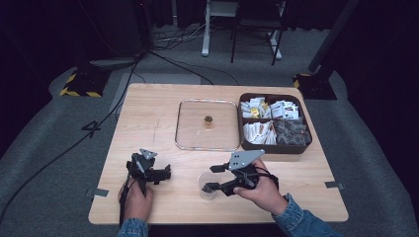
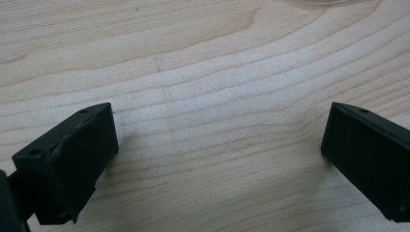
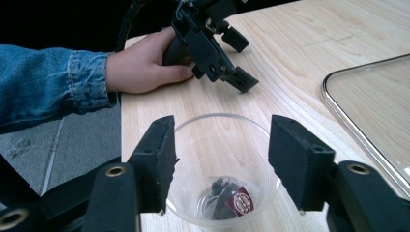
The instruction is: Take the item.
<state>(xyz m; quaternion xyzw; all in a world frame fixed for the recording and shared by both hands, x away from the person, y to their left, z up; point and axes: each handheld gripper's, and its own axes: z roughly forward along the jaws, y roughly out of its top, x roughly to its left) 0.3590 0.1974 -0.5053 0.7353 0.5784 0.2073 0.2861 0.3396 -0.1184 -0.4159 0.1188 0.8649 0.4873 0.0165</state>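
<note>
A light wooden table (image 1: 148, 123) carries a clear glass lid (image 1: 207, 124) with a small gold knob at its middle. Just right of it sits a dark compartment box (image 1: 274, 147) of packets. A clear plastic cup (image 1: 208, 186) stands near the front edge.

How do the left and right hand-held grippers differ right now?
The left hand-held gripper has bare table between its open jaws; the right hand-held gripper straddles a clear cup holding a tea bag. The left rests by the table's near-left edge; the right is nearer centre. Both are black and hand-held.
</note>
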